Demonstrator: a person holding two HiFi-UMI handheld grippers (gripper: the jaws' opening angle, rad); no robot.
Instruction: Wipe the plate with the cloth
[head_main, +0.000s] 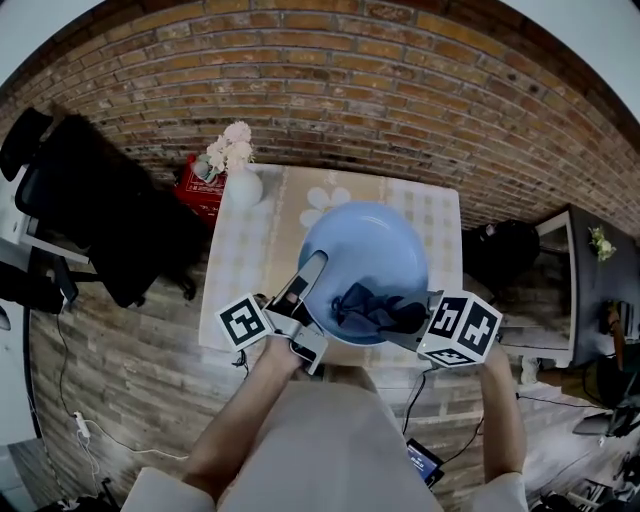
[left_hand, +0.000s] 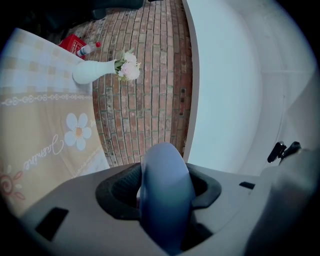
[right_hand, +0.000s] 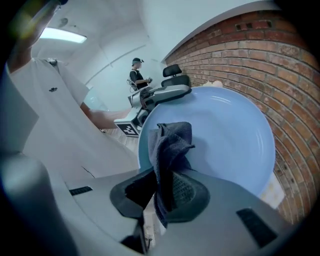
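Note:
A light blue plate (head_main: 365, 250) is held tilted above the table, its rim (left_hand: 165, 195) clamped edge-on in my left gripper (head_main: 300, 300). A dark blue-grey cloth (head_main: 375, 312) lies bunched against the plate's near inner face. My right gripper (head_main: 425, 325) is shut on that cloth (right_hand: 170, 150), which hangs out of the jaws and presses on the plate (right_hand: 230, 135). In the right gripper view my left gripper (right_hand: 162, 95) shows at the plate's far rim.
The table (head_main: 260, 250) carries a beige cloth with a flower print. A white vase of pale flowers (head_main: 240, 175) stands at its back left corner, a red box (head_main: 200, 190) beyond it. A brick wall lies behind. A person (right_hand: 137, 75) stands far off.

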